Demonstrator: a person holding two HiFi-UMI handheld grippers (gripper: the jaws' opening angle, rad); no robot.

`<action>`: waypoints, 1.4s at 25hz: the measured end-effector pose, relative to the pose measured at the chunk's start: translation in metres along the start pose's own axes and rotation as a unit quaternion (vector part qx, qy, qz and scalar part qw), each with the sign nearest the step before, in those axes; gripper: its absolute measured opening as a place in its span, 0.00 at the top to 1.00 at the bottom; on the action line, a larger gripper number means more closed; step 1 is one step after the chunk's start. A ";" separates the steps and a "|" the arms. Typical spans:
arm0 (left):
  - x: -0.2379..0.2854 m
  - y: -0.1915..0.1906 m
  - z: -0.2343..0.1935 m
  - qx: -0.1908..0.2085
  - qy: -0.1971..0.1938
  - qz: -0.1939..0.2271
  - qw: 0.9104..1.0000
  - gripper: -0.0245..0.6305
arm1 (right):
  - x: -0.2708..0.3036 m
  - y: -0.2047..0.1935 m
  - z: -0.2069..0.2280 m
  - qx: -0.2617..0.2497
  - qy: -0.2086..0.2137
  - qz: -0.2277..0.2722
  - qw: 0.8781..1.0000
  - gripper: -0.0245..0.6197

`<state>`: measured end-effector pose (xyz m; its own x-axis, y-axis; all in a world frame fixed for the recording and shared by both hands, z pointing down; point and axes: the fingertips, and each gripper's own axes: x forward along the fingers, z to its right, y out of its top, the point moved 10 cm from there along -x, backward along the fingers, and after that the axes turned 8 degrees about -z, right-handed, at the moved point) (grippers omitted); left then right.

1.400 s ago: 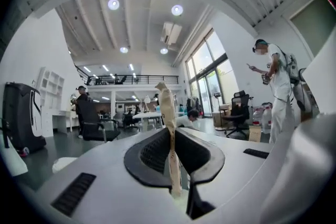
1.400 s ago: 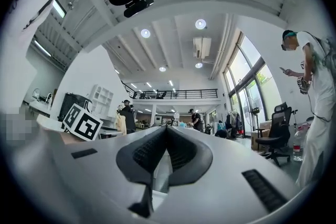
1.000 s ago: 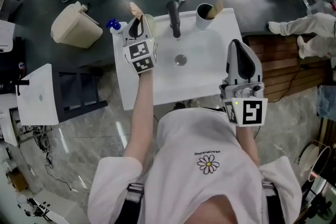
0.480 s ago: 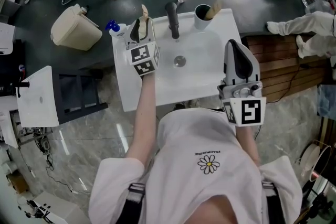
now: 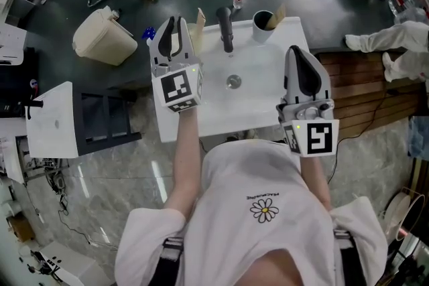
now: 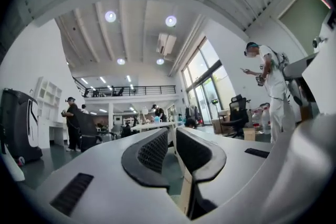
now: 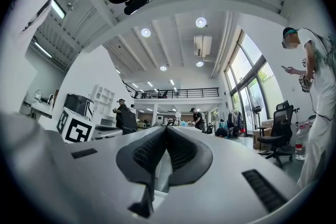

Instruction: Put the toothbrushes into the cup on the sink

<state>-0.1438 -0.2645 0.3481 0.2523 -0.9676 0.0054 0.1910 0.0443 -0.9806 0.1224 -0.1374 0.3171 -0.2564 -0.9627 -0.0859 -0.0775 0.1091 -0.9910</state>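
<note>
Left tool, just left of the faucet, has just been closing and now clamps a toothbrush. Cup stands just right of the faucet on the sink and holds another toothbrush. The faucet stands between tool and cup. Right tool, jaws together and empty, hovers right of the faucet, nearer the person.

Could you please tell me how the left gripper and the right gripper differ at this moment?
The left gripper's jaws, which have just been closing, stand slightly apart and seem to pinch a wooden toothbrush. The right gripper's jaws are pressed together with nothing between them. The left gripper is held farther out, beside the faucet; the right gripper sits nearer the person, over the sink's right side. Both are white and carry a marker cube.
</note>
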 end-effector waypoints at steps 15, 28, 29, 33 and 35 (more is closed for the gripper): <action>-0.108 0.040 0.035 0.001 0.027 0.040 0.999 0.94 | 0.015 -0.005 -0.014 0.001 0.032 -0.002 0.999 0.94; -0.108 0.036 0.030 -0.009 0.037 0.032 0.999 0.94 | 0.012 -0.010 -0.014 -0.009 0.026 -0.018 0.999 0.94; -0.108 0.037 0.031 -0.010 0.036 0.032 0.999 0.94 | 0.012 -0.011 -0.013 -0.010 0.025 -0.020 0.999 0.94; -0.105 0.039 0.032 0.005 0.031 0.033 0.999 0.94 | 0.013 -0.010 -0.012 -0.011 0.021 -0.022 0.999 0.94; -0.105 0.039 0.032 0.010 0.031 0.030 0.999 0.94 | 0.013 -0.010 -0.011 -0.010 0.019 -0.021 1.000 0.94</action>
<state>-0.1322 -0.1535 0.3153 0.2052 -0.9765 -0.0657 0.1969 0.1070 -0.9746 0.1089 -0.1480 0.3273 -0.2889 -0.9565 -0.0405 -0.1079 0.0746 -0.9914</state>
